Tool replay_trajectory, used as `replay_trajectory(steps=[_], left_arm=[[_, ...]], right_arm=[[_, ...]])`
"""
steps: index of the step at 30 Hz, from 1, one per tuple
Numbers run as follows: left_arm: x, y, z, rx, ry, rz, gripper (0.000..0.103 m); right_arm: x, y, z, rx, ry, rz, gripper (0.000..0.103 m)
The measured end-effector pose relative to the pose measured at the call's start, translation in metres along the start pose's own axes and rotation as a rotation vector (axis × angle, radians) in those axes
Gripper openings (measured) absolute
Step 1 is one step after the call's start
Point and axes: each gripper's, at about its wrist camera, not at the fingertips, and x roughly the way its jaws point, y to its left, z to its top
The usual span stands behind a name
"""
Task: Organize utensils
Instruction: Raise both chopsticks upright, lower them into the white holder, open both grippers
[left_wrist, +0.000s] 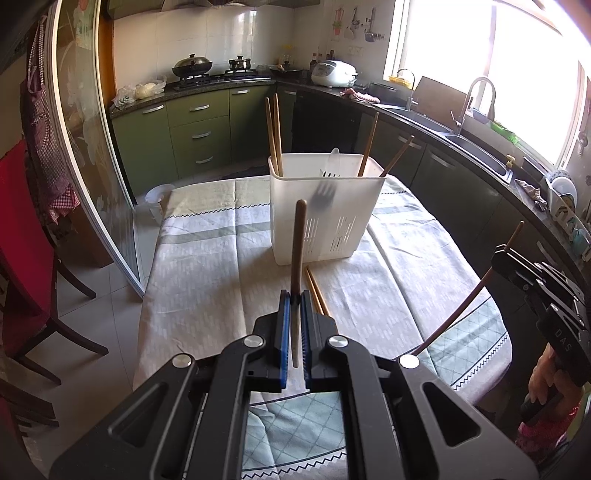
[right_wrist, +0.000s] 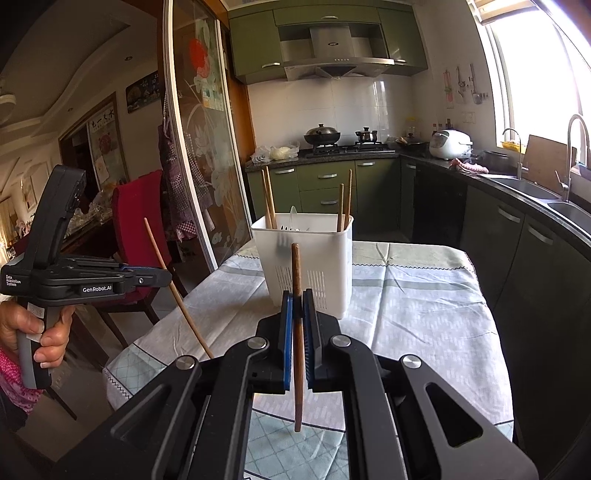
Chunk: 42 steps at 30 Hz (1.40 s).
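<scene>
Left tongs (left_wrist: 294, 295): narrow, clamped on a light chopstick (left_wrist: 296, 258), gripped around mid-length, blunt end pointing up toward the holder. Same pair seen side-on from the right wrist view (right_wrist: 168, 278), stick crossing the tips on a slant, thin end down.

Right tongs (right_wrist: 297, 295): narrow too, pinching a dark chopstick (right_wrist: 297, 332) roughly mid-shaft, near vertical, lower end hanging above the desk (right_wrist: 406, 295). Visible at the right edge of the left view as well (left_wrist: 496, 254), stick running down-left from the tips.

Handling, as judgement: thin, stiff, very light wood; smooth and round, so likely to pivot or slide between the blue pads under a light pinch. Mid-shaft hold looks right for balance; slightly higher would leave more free length to drop into the bin. Not fragile, no need to squeeze hard.

Just beyond the left tongs: two more chopsticks (left_wrist: 317, 291) lying flat on the tablecloth, side by side, far ends close to the base of the holder. Flat on cloth, low profile, so probably awkward to pick; best taken near one end.

Further out: white plastic utensil holder (left_wrist: 325, 206) standing upright mid-desk, slotted lower wall. Already inside: chopsticks at the left corner (left_wrist: 275, 136), two more leaning at the right (left_wrist: 369, 144), a fork (left_wrist: 325, 190) showing through the translucent wall, plus a pale handle sticking up in the middle, type unclear.
</scene>
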Motion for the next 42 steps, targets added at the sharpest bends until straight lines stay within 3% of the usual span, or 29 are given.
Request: replay_trajectory(steps=[8,13,20,27,34,42], left_arm=[[-0.018,-0.002,0.02,0.005,-0.041,-0.024,0.006],[-0.035,-0.002,0.05,-0.008,-0.082,-0.061,0.006],[-0.064,-0.012,0.109,0.007,-0.245,-0.012,0.006],[-0.064,-0.015,0.155,-0.022,-0.401,-0.002,0.006],[-0.004,-0.014,0.163,-0.031,-0.401,0.035,0.006],[0.052,-0.003,0.143,-0.035,-0.223,0.055,0.006]], right_arm=[[-0.004,-0.004,0.024,0.041,-0.059,0.042,0.006],[-0.014,-0.013,0.058,0.085,-0.17,0.052,0.006],[-0.015,-0.01,0.12,0.099,-0.375,0.039,0.006],[0.014,0.001,0.153,0.023,-0.524,-0.088,0.006],[0.076,-0.006,0.154,-0.002,-0.44,-0.111,0.006],[0.119,-0.007,0.138,-0.034,-0.294,-0.114,0.006]])
